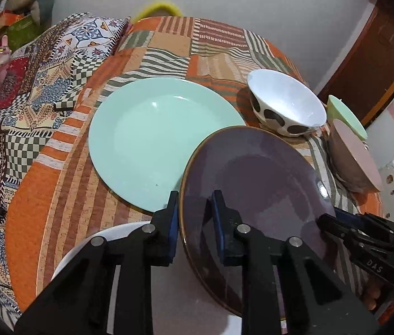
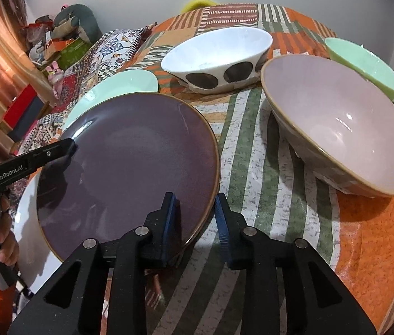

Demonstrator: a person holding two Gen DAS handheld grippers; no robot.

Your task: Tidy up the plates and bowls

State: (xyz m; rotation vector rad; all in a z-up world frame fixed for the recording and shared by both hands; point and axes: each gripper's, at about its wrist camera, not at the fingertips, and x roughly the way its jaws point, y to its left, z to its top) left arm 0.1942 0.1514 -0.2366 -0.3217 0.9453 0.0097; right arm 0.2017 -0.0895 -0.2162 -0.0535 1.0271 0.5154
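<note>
The purple plate [image 1: 253, 184] is held tilted above a white plate [image 1: 85, 248] at the near edge of the tabletop [image 1: 37, 209], beside a mint plate [image 1: 152, 142]. It is judged rigid, glazed, slippery and breakable, so the rim is the place to be gripped. Its left rim is straddled by the left hand-held gripper [image 1: 195, 223], jaws narrowly parted around the edge, and its right rim by the right hand-held gripper [image 2: 197, 223], likewise slightly open. Three bowls are seen farther right.
</note>
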